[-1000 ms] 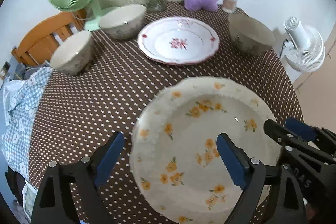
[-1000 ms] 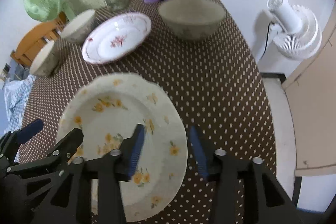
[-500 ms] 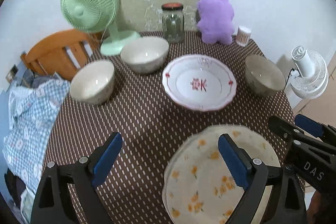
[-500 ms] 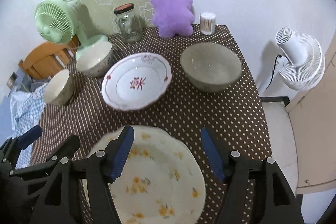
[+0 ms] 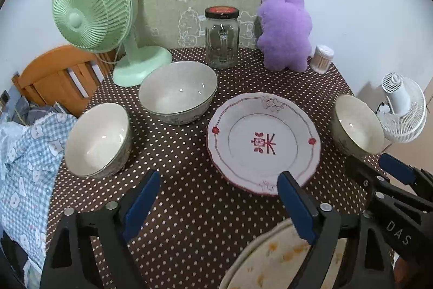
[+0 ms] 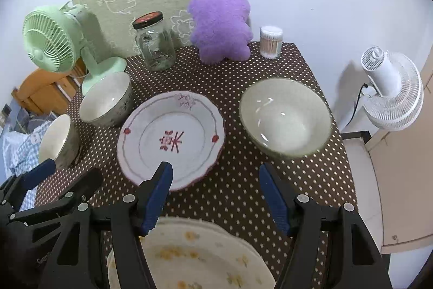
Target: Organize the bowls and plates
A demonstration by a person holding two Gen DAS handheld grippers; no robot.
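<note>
A white plate with red flower marks (image 5: 263,142) (image 6: 173,137) lies mid-table. A yellow-flowered plate (image 5: 270,259) (image 6: 189,256) lies at the near edge, below both grippers and partly hidden by them. Three pale bowls stand upright: one behind the red plate (image 5: 178,96) (image 6: 105,102), one at the left (image 5: 97,140) (image 6: 55,138), one at the right (image 5: 357,126) (image 6: 284,115). My left gripper (image 5: 219,178) hangs above the tablecloth, its jaws closing with nothing between them. My right gripper (image 6: 215,167) is open and empty, just in front of the red plate.
Along the back of the dotted brown tablecloth (image 5: 189,207) stand a green fan (image 5: 92,10), a glass jar (image 5: 222,37), a purple plush toy (image 5: 284,29) and a swab pot (image 5: 322,58). A white fan (image 6: 389,91) stands beyond the right edge. A wooden chair (image 5: 54,75) and checked cloth (image 5: 24,167) lie left.
Both grippers have drawn back and up from the yellow-flowered plate, which has slid to the bottom of both views. The right jaws stand wider than before.
</note>
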